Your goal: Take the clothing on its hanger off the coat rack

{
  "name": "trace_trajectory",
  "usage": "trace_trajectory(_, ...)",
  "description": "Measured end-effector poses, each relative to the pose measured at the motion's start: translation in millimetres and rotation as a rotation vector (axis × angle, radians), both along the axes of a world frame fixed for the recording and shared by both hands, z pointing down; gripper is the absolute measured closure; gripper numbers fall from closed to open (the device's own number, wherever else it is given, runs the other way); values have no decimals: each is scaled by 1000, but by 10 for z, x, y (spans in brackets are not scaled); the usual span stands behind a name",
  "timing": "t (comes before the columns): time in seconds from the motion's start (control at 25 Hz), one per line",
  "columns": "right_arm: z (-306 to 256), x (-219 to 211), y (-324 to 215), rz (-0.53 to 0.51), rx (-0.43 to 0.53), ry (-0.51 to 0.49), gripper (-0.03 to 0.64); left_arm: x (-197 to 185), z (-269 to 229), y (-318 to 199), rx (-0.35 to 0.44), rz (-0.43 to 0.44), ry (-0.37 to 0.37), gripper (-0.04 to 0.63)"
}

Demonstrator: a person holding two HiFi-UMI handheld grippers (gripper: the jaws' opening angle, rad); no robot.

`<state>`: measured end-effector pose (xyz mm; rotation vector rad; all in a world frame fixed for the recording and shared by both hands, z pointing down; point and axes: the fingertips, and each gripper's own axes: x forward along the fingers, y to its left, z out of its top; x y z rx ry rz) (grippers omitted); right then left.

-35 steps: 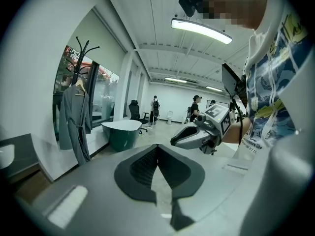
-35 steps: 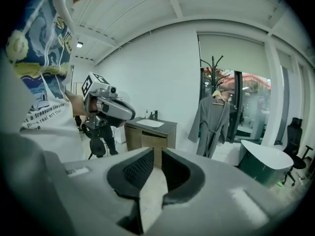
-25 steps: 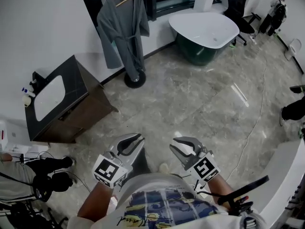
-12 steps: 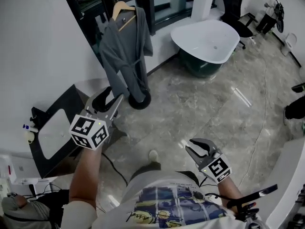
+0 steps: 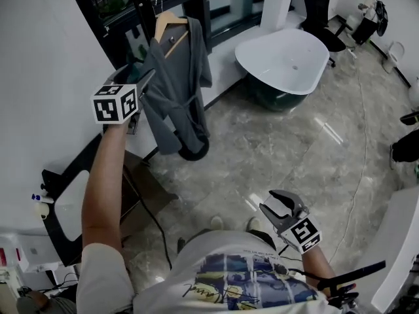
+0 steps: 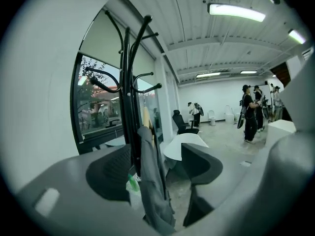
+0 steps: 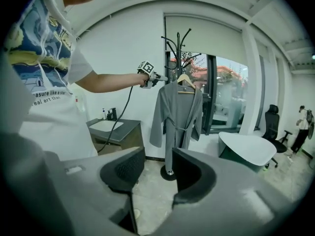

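The robe [image 5: 175, 90] hides most of the rack [image 6: 129, 73]; the hook of the hanger [image 5: 171, 26] is hard to make out. A tub [image 5: 262, 51] stands to the right and a vanity [image 7: 123, 134] to the left. The robe hangs upright on the rack, its front facing the room. The left gripper [image 5: 141, 78] is opening beside its shoulder, gripping nothing. The right gripper [image 5: 273, 203], held low, is opening too, empty.

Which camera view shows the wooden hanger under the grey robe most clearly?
The right gripper view: it faces the wooden hanger front-on, with both arms visible on the coat rack. The head view shows it from above, partly covered by the grey robe. The left gripper view shows only a pale edge beside the rack.
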<state>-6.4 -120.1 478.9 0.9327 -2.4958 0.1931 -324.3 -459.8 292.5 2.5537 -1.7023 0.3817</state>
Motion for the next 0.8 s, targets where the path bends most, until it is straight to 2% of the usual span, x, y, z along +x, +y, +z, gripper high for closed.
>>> trace_trajectory(0.16,0,76,-133,42,-5,-1,446,-49,168,-600,-91,-2,-40,241)
trace_trajectory(0.44,49,267,-252,113,-25,-10,446,49,565,-1041,-292,83,-40,230)
trace_trajectory(0.6,23,300,-261,115,-25,-8,446,134,746,-1035,-399,130,-37,348)
trace_trajectory(0.72,80,312,-260,120,-22,-36,446,129,851,-1042,-428,128,-52,476)
trace_trajectory(0.8,136,352,-277,125,-42,-9,446,146,913,-1060,-440,141,-65,538)
